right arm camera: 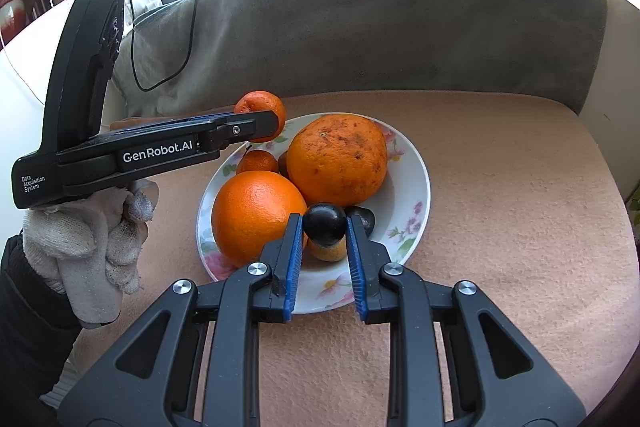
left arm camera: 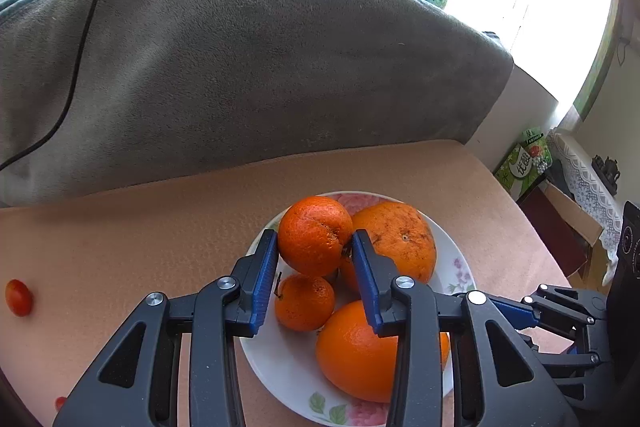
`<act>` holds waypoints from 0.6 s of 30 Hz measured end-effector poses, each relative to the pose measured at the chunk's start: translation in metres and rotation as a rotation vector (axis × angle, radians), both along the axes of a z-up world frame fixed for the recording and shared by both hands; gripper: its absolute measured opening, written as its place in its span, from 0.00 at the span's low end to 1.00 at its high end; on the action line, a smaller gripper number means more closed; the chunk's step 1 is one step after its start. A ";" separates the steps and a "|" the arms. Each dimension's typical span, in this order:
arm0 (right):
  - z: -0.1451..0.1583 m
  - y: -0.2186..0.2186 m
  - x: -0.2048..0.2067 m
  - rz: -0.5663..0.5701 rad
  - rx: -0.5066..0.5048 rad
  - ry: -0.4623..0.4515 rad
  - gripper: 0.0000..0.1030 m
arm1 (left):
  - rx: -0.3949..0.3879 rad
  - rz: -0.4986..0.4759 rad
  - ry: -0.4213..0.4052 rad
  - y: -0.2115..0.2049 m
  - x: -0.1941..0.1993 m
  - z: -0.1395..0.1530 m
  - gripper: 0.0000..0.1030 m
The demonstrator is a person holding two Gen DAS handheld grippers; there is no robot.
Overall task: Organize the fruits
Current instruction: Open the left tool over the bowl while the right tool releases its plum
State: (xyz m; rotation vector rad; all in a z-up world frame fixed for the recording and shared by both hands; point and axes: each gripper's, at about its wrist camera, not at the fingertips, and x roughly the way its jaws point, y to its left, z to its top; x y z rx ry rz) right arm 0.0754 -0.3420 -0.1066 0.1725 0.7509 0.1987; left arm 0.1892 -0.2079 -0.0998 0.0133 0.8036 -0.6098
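At the far left of the left wrist view a small red fruit (left arm camera: pixel 18 297), perhaps a cherry tomato, lies loose on the tan table cover (left arm camera: pixel 140 247), and another red scrap at the bottom edge is cut off too much to name. Next comes the left gripper (left arm camera: pixel 314 241), its blue pads closed on a mandarin (left arm camera: pixel 314 235) held above the flowered plate (left arm camera: pixel 456 267); the right wrist view shows that fruit lifted clear over the plate's far rim, with a gloved hand (right arm camera: pixel 84 239) under the tool. On the plate lie a small tangerine (left arm camera: pixel 304 303), a smooth orange (left arm camera: pixel 356 351) and a large scuffed orange (left arm camera: pixel 400 239). Further right, the right gripper (right arm camera: pixel 322 227) is pinched narrowly on a dark plum-like fruit (right arm camera: pixel 324 229) just above the plate's near side. Both fruits look mid-sort: picked, not yet set anywhere. The next move probably calls for carrying each to its own spot without bumping the pile, and a gentle release so round fruit does not roll. A second dark fruit (right arm camera: pixel 364 221) and a yellowish piece (right arm camera: pixel 330 251) sit half hidden behind the right fingers, and no destination for either fruit is visible.
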 end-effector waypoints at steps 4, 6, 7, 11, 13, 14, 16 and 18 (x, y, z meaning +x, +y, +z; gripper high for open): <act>0.000 0.000 -0.001 0.001 0.000 -0.003 0.22 | 0.005 -0.008 0.002 -0.002 -0.001 -0.001 0.37; 0.000 0.000 -0.001 0.001 -0.002 -0.001 0.22 | 0.003 -0.010 -0.005 -0.004 -0.002 0.001 0.39; -0.001 0.000 -0.001 0.000 -0.001 -0.001 0.22 | 0.001 -0.009 -0.007 -0.004 -0.002 0.002 0.46; -0.001 0.001 -0.001 0.002 0.004 0.003 0.28 | -0.005 -0.008 -0.015 -0.004 -0.002 0.005 0.49; 0.000 0.001 -0.002 -0.006 -0.004 -0.007 0.42 | -0.005 -0.008 -0.018 -0.003 -0.003 0.006 0.49; 0.001 0.001 -0.003 -0.004 -0.001 -0.012 0.45 | -0.006 -0.007 -0.018 -0.003 -0.003 0.006 0.49; 0.004 0.002 -0.005 0.000 0.004 -0.021 0.48 | -0.007 -0.006 -0.020 -0.003 -0.003 0.006 0.49; 0.006 0.003 -0.006 0.006 -0.001 -0.024 0.49 | -0.009 -0.006 -0.022 -0.003 -0.004 0.007 0.49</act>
